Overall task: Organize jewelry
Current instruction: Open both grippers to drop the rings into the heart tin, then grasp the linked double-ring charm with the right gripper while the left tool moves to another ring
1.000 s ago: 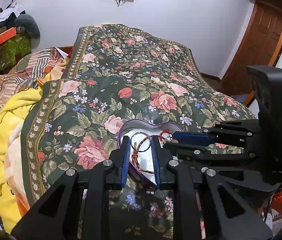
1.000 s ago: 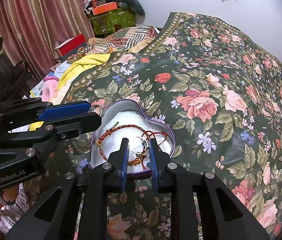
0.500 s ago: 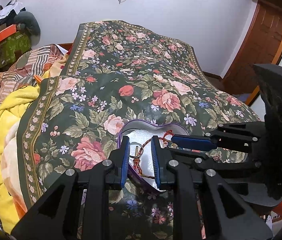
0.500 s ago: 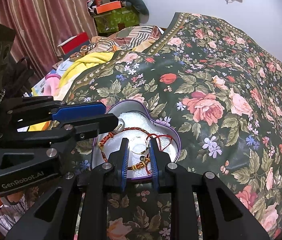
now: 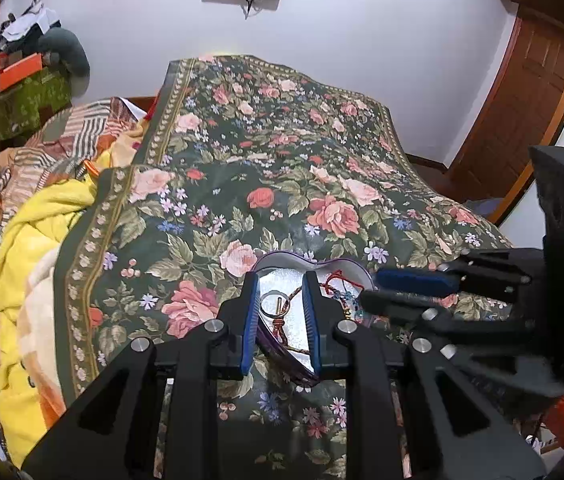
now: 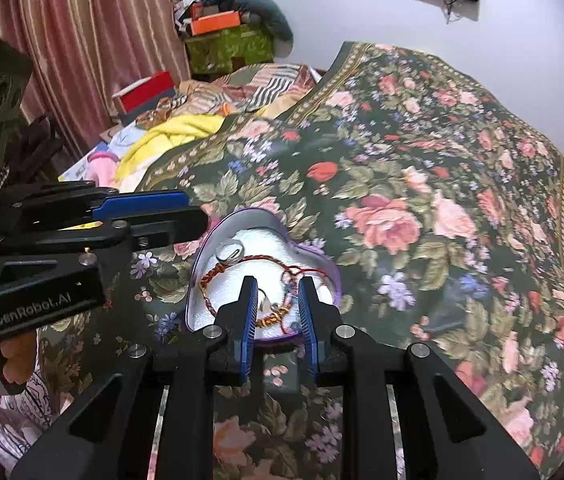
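In the left wrist view, the left gripper (image 5: 281, 304) hangs over the near edge of a purple heart-shaped tin with a silvery white lining (image 5: 324, 266), which lies on the bed's dark green floral bedspread (image 5: 242, 184). Its blue-padded jaws stand a narrow gap apart with nothing pinched between them. Seen through that gap, a clear glass ring (image 5: 276, 303) and a red and brown braided cord bracelet (image 5: 282, 326) lie in the tin. The right gripper (image 5: 374, 292) reaches in from the right, its tips over the tin's right lobe.

In the right wrist view, the right gripper (image 6: 278, 298) hovers above the tin's (image 6: 218, 228) near rim, jaws slightly apart and empty. Just beyond its tips lies the bracelet (image 6: 212, 278), and farther off the ring (image 6: 229, 251). The left gripper (image 6: 198, 210) is to the left, beside the tin.
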Demonstrator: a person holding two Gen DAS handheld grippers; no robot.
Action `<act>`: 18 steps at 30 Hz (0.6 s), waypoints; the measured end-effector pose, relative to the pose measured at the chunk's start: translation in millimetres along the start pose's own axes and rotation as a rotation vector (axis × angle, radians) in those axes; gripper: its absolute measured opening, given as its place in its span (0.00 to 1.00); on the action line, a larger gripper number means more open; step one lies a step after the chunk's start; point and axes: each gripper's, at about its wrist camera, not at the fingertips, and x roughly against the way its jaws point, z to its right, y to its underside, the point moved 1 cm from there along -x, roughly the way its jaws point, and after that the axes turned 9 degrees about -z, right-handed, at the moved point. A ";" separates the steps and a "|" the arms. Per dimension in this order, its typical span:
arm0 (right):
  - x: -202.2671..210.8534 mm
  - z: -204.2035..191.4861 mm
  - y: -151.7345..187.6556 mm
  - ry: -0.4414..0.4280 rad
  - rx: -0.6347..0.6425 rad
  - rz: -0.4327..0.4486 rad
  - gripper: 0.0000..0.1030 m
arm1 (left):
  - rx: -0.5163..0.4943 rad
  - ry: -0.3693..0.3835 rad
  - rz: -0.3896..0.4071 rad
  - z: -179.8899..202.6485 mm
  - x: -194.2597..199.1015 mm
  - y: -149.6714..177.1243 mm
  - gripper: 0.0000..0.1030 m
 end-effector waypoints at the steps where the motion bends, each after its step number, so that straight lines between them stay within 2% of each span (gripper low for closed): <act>1: 4.9 2.0 1.1 0.007 -0.007 0.008 0.18 | -0.003 -0.001 0.002 0.7 2.0 0.3 0.19; 11: 59.6 35.3 25.7 0.116 -0.079 0.069 0.18 | -0.063 0.014 0.013 30.0 17.6 6.2 0.19; 18: 56.5 52.6 56.2 0.138 -0.111 -0.007 0.19 | -0.125 0.035 -0.030 59.5 11.4 17.7 0.21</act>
